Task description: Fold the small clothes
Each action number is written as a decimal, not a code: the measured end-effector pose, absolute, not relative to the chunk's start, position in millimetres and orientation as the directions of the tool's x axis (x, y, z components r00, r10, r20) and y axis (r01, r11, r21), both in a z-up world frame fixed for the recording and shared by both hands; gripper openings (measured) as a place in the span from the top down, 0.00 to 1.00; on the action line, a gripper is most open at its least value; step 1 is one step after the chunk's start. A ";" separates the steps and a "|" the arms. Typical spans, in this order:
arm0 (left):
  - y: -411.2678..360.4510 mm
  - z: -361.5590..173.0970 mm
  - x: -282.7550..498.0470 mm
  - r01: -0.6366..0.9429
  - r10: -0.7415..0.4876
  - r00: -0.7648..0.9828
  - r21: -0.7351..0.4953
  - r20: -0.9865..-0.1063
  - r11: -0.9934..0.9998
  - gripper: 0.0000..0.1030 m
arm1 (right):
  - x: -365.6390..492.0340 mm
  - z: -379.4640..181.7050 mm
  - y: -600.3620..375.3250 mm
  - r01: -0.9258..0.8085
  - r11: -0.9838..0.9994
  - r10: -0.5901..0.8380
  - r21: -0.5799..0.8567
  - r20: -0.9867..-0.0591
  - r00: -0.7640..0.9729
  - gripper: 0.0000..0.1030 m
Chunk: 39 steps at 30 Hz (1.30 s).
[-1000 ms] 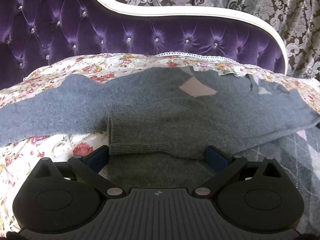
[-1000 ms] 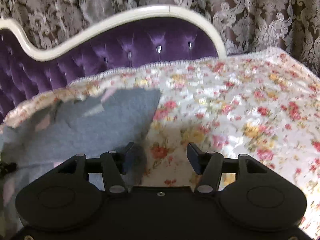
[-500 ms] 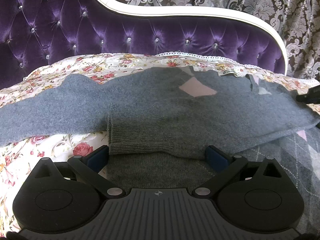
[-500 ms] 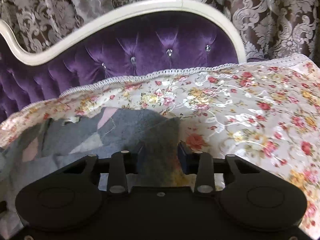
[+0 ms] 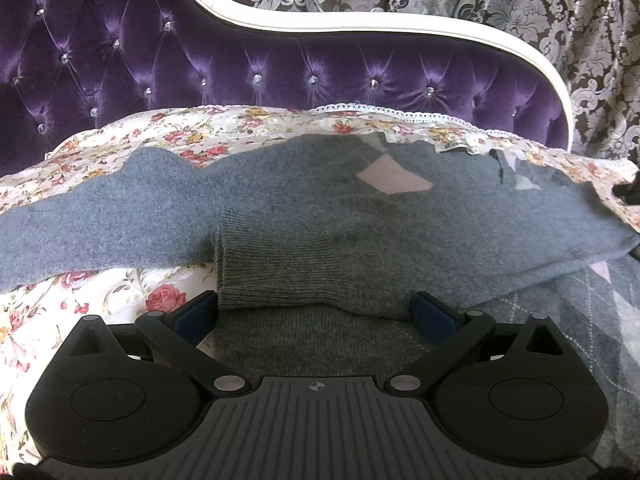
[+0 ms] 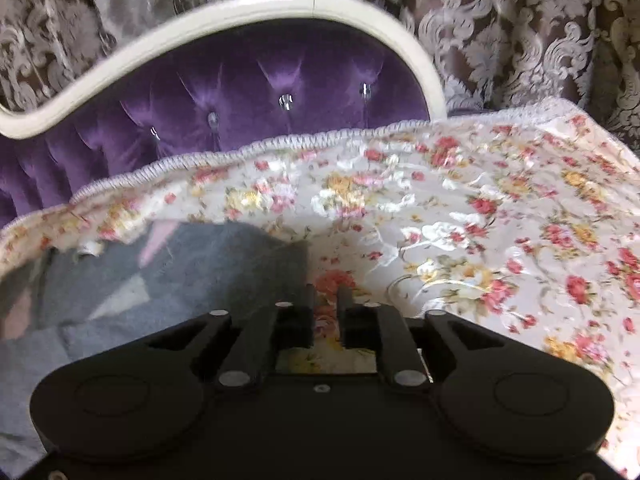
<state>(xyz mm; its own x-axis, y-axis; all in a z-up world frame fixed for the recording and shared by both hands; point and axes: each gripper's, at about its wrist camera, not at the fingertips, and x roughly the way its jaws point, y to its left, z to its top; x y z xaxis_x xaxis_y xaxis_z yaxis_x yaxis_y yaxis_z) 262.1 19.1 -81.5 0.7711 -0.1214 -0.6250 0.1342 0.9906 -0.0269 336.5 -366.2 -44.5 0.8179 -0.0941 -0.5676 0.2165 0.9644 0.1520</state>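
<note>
Grey knit sweater (image 5: pixel 320 216) lies on the floral bedspread (image 6: pixel 480 240), long axis crosswise, its ribbed cuff (image 5: pixel 280 276) between the wide-apart jaws of the left gripper (image 5: pixel 316 314), while the right gripper (image 6: pixel 325 300), jaws narrowed on nothing visible, sits beside its right edge.

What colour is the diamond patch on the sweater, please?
Pale pink diamond patch on the grey sweater; clearest in left wrist view.

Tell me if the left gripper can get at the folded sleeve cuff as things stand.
Probably yes. The left gripper is open, the cuff lies right between its fingers on the sweater, and nothing covers it.
</note>
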 end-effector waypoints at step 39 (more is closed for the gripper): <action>276.3 -50.0 200.7 -0.277 0.149 0.810 -0.146 -0.567 0.950 0.17 | 155.5 -86.8 -144.0 -0.226 0.963 0.271 0.150 -0.523 0.808 0.01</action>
